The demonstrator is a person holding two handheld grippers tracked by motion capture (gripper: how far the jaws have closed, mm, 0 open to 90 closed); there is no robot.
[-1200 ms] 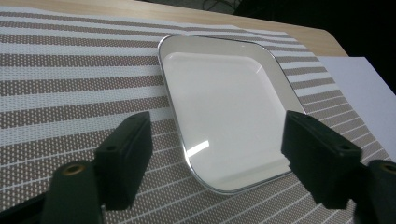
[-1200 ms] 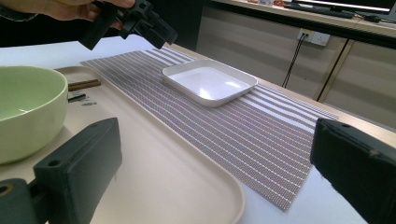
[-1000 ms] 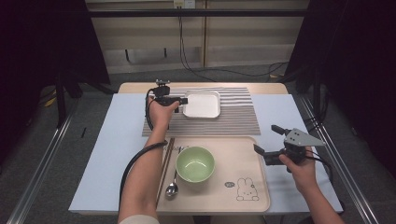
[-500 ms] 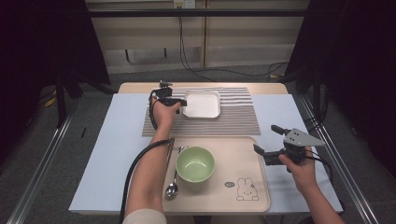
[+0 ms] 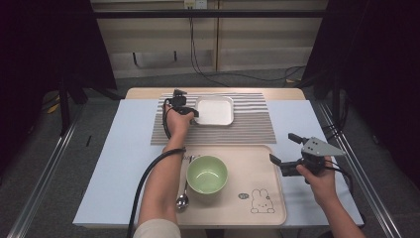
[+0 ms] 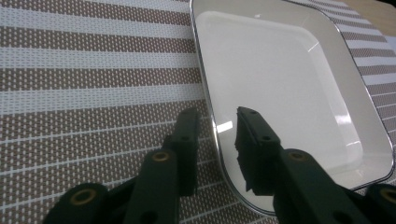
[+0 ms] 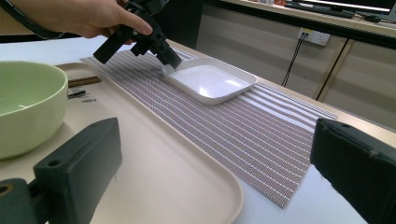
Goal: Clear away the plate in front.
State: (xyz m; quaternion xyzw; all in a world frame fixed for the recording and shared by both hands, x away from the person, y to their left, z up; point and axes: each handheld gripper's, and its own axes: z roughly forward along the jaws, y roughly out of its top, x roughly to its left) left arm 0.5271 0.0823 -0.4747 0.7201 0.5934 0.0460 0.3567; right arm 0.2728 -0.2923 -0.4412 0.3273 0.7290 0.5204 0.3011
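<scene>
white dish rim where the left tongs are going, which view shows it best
The left gripper view: the white dish rim passes between the left tongs, which have just been closing. The high view shows the dish small; the right gripper view shows it side-on.

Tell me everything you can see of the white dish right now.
The white dish is a shallow, glossy, rounded-square tray, looks like plastic or melamine, empty and lying flat on the striped mat beyond the tan tray. The left gripper straddles its near-left rim, one jaw outside on the mat, one inside; the jaws have just been closing, a slight gap still shows.
</scene>
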